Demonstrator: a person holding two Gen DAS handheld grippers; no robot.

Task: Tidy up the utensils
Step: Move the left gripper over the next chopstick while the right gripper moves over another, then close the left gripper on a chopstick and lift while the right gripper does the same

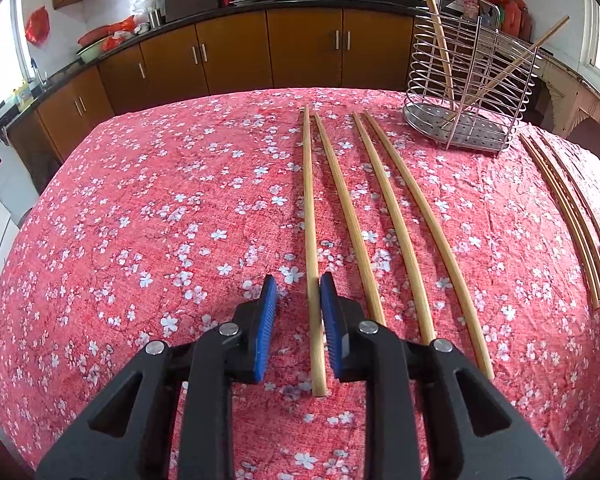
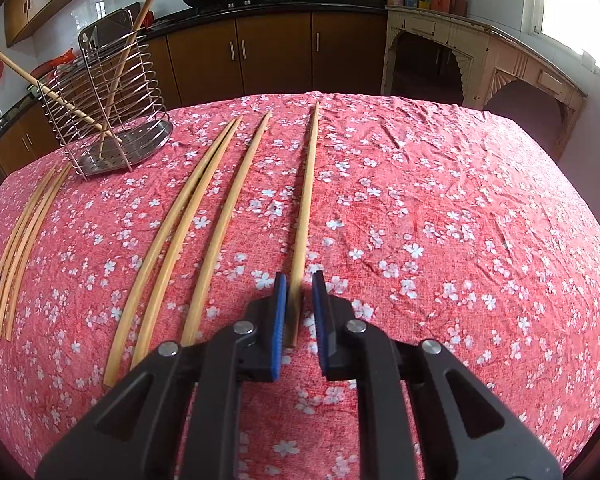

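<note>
Two grippers are hanging low over a surface [image 1: 140, 200] covered with a red cloth with white flowers.

The left gripper [image 1: 299, 296] is sitting with its blue jaws spread apart. A long wooden chopstick [image 1: 310, 220] is lying flat on the cloth and running between the jaws. It is lying close to the right pad, but I cannot tell if it is touching. The jaws are not squeezing it. Three more chopsticks [image 1: 384, 208] are lying next to it on the right side.

The right gripper [image 2: 299, 294] is also sitting with its jaws spread apart. Another chopstick [image 2: 306, 200] is lying on the cloth with its near end between the jaws, close to the left pad. The jaws are not pinching it. Three other chopsticks [image 2: 204, 220] are lying to its left.

A shiny wire holder [image 2: 108, 120] is standing at the far side of the surface. Two chopsticks [image 2: 128, 52] are leaning inside it, crossing each other and sticking out the top. A small bunch of thin sticks [image 2: 18, 264] is lying on the cloth near the holder.

Brown cupboards [image 1: 300, 48] are standing behind the surface.
</note>
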